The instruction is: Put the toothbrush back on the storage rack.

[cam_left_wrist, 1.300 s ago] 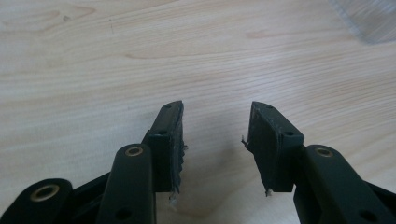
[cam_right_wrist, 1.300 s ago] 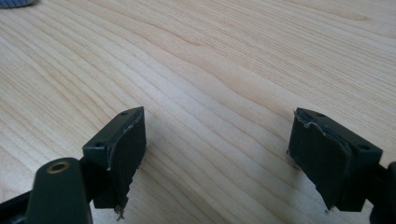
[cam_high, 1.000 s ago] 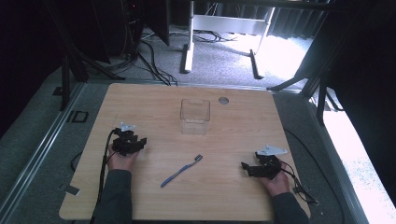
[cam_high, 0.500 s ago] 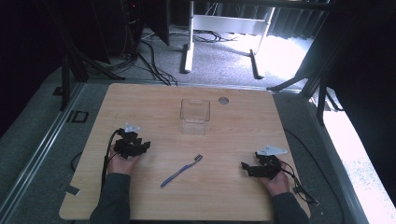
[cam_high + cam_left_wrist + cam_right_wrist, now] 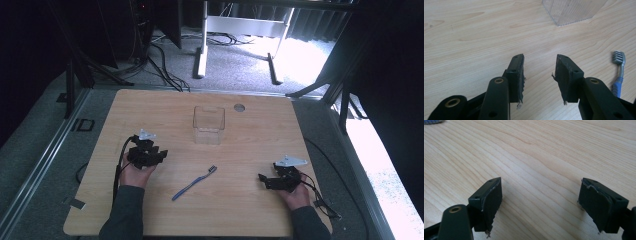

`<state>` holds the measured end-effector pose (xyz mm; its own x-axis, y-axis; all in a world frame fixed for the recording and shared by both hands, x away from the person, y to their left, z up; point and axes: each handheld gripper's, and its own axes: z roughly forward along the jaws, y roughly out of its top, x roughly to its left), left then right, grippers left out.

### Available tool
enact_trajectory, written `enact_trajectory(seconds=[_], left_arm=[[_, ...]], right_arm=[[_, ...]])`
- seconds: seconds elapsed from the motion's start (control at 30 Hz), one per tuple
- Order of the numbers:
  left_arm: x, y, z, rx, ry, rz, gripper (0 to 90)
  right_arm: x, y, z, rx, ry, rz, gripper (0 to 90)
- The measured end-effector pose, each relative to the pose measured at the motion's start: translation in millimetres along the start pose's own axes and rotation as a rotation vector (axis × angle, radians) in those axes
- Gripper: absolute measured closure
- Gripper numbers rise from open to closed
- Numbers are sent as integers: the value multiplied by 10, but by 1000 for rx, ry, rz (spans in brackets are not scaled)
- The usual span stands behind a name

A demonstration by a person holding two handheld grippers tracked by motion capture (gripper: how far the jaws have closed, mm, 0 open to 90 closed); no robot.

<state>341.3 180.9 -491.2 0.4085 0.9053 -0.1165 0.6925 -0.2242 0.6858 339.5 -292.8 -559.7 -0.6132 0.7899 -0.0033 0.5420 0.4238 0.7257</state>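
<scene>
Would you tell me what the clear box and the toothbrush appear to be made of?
The clear box looks like glossy transparent plastic, though possibly glass: the wood grain shows through its ribbed walls. The toothbrush seems moulded plastic, with a blue handle and grey bristles.

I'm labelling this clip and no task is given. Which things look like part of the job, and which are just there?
Likely the job:
toothbrush
clear container
left gripper, open
right gripper, open

Just there:
round insert in the table
floor cables
</scene>
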Motion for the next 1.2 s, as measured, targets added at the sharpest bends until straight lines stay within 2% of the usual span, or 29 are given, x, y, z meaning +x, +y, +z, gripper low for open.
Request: enact_trajectory(seconds=[0.43,0.7,1.2], left_arm=[[-56,29,-42,29,-6,8,588],[-117,34,-33,31,-7,33,582],[-260,89,-10,73,-33,71,560]], right_arm=[[0,0,0,0,0,0,187],[0,0,0,0,0,0,187],[0,0,0,0,0,0,187]])
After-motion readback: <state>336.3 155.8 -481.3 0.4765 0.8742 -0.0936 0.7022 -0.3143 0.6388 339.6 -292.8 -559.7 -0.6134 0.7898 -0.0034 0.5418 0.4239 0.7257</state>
